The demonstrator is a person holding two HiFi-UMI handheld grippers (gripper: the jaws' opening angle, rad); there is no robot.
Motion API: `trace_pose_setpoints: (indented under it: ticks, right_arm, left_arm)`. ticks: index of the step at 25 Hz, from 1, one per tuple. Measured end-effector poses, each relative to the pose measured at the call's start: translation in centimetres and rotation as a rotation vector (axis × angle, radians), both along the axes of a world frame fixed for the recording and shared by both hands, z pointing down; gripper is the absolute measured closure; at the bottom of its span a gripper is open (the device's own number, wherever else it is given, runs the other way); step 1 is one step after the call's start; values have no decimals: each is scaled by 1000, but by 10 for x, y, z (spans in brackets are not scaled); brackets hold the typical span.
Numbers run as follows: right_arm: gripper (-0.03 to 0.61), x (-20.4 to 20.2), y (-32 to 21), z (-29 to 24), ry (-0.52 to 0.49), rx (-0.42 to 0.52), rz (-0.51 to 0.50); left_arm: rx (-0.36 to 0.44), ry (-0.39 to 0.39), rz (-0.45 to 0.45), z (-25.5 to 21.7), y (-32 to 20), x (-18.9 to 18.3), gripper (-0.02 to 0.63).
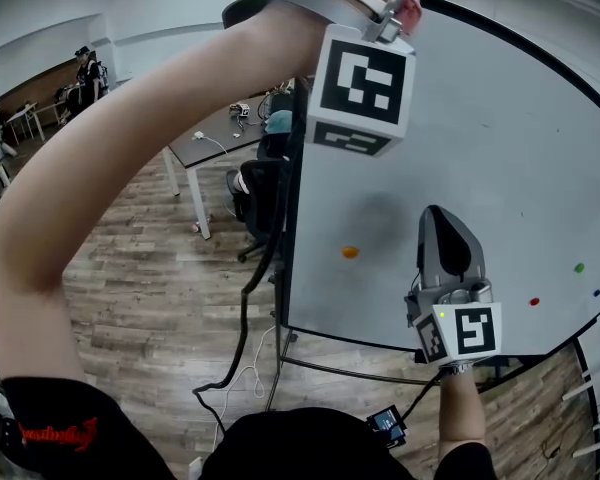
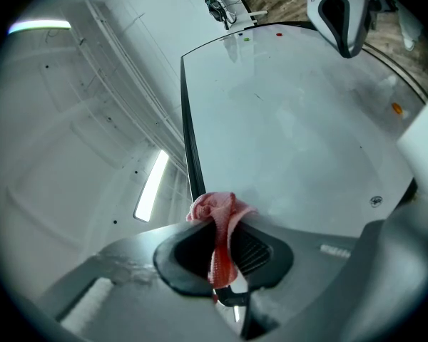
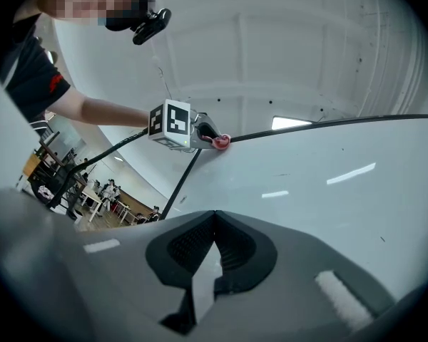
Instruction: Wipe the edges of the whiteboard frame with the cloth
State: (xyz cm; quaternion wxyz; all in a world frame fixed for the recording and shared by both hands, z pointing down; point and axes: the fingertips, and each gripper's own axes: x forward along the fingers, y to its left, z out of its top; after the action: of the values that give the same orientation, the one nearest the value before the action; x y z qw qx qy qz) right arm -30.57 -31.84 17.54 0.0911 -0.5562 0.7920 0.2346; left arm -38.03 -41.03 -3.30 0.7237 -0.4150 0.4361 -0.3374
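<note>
"Where's the cloth (image 2: 219, 223)?"

"It's pinched in the left gripper (image 2: 225, 262). The jaws are clamped on it, and a pink bunch sticks out past the tips. That bunch sits at the top left corner of the whiteboard (image 2: 292, 134), right against the black frame (image 2: 187, 141)."

"And the right gripper (image 3: 212, 251)?"

"Its jaws are together with nothing between them. It's held in front of the whiteboard's lower part, well below the left one. I can't tell whether it touches the surface."

"Anything on the whiteboard itself?"

"An orange magnet (image 1: 350, 252) toward its lower left, near the right gripper. There's also a green dot (image 1: 579, 267) and a red dot (image 1: 533, 301) toward its lower right."

"And beyond the whiteboard?"

"A desk (image 1: 215, 138) and a black chair (image 1: 252, 183) stand just past its left edge."
</note>
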Motion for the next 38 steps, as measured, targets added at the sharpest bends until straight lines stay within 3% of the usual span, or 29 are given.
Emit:
trace_pose_setpoints:
  ticks: [30,38]
  right_arm:
    - [577,-35,-2,5,-4,0,-96]
    - [577,-48,-4,11,-9,-43,-104]
  left_arm:
    - [-1,17,-184,0,-14,-83,566]
    - [-14,33,-208,0,-17,-95,566]
